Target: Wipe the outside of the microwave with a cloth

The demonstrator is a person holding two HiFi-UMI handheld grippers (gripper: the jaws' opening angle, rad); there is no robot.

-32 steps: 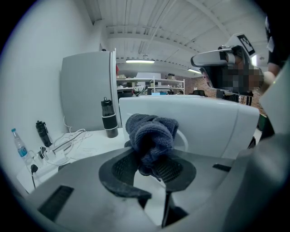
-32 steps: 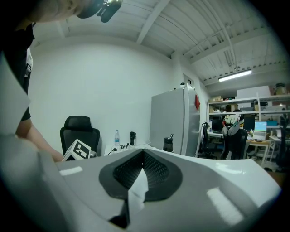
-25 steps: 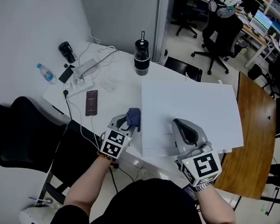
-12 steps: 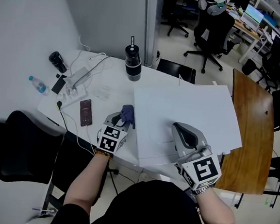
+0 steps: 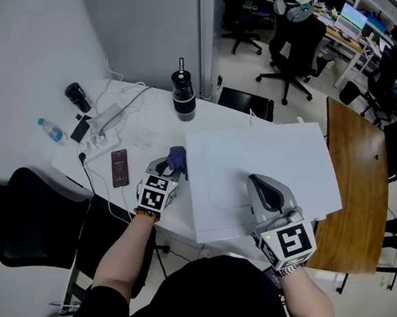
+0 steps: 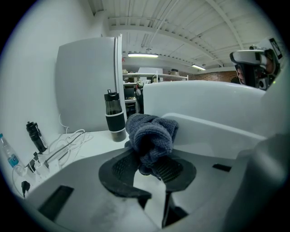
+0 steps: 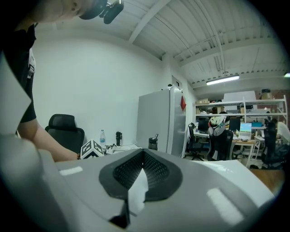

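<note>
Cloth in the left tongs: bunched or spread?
Bunched: the cloth sits as a wadded lump clamped in the left tongs, no part laid flat.

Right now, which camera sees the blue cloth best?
The left gripper view: the cloth fills the middle, pinched in the left tongs. The head view shows only a small bit. The right gripper view doesn't show it.

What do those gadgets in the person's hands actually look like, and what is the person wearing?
The left gripper and right gripper are smooth light-grey shells, each with two jaws ending in black, grid-textured pads. A white cube printed with black square markers sits at the back of each one. The person wears a black short-sleeved top.
</note>
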